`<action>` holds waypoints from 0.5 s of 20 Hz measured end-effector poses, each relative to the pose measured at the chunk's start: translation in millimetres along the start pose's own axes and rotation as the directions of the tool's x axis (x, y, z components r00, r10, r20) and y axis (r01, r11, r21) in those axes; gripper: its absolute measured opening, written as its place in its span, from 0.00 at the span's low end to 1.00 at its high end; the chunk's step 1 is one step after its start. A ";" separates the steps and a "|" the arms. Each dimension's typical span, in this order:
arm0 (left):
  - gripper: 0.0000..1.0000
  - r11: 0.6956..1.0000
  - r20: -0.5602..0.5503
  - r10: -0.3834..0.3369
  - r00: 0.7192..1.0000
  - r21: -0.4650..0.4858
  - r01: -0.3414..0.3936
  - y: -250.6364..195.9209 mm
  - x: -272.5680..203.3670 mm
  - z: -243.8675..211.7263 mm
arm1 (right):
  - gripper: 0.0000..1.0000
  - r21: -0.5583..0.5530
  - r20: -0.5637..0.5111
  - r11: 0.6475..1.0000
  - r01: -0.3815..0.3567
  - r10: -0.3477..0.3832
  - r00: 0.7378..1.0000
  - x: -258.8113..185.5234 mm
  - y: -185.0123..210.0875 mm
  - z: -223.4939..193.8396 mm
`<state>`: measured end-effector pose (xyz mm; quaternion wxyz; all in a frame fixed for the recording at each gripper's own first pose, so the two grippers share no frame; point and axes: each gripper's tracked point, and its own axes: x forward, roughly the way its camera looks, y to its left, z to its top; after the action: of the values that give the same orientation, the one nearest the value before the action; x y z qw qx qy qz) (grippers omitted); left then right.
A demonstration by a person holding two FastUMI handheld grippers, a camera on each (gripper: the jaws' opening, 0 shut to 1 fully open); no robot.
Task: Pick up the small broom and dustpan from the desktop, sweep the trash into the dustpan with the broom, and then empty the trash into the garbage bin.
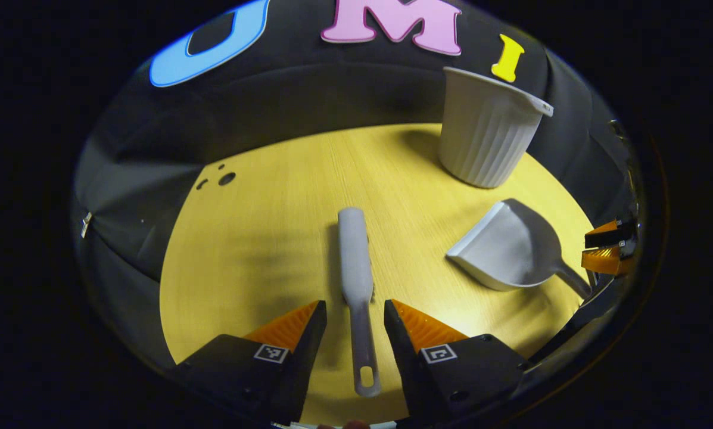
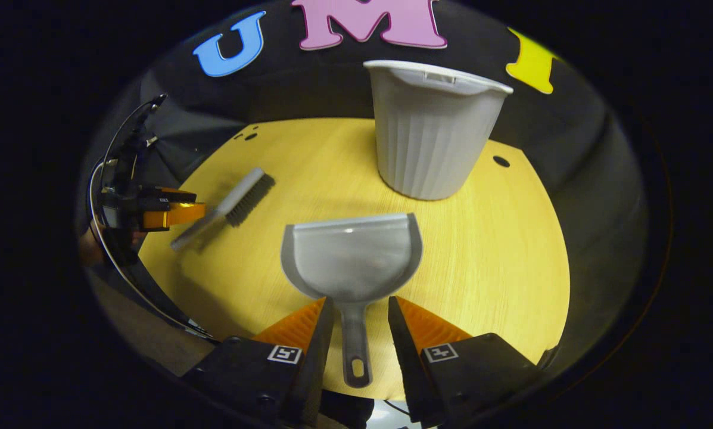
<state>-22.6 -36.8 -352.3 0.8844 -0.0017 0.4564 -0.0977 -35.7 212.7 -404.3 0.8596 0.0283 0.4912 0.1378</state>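
Both grippers straddle their tools on the yellow desktop [image 1: 261, 238].

The left gripper [image 1: 355, 313] gapes around the broom [image 1: 356, 262] handle, untouched; the right gripper [image 2: 361, 310] stands open astride the dustpan [image 2: 351, 256] handle. The white garbage bin [image 2: 430, 131] stands just behind the dustpan.

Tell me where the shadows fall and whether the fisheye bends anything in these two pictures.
Left gripper view: the grey small broom shadows the yellow wooden desktop on its left; table edge bows. Right gripper view: shadow beside the broom's bristles; the white ribbed garbage bin looks flared.
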 end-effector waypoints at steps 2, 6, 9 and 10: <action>0.66 1.000 0.078 0.005 0.997 -0.008 -0.004 2.7 -14.2 22.6 | 0.59 -0.004 0.081 1.000 0.000 0.000 0.997 -13.9 2.4 27.9; 0.66 0.999 0.211 0.002 0.978 -0.047 0.008 -2.7 -41.9 76.2 | 0.58 -0.012 0.233 1.000 -0.005 0.008 0.973 -30.0 11.6 80.3; 0.66 0.998 0.354 -0.036 0.935 -0.044 0.055 -14.3 -67.8 125.3 | 0.59 -0.009 0.314 1.000 -0.017 0.019 0.949 -43.5 19.7 119.4; 0.66 0.998 0.387 -0.033 0.921 -0.035 0.051 -17.8 -78.6 137.4 | 0.58 -0.008 0.342 1.000 -0.014 0.016 0.939 -48.4 20.4 130.6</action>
<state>41.0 -52.3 -207.1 0.9544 -0.0502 0.2751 -0.1043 48.1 230.7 -292.7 0.9309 0.0535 0.3336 0.1387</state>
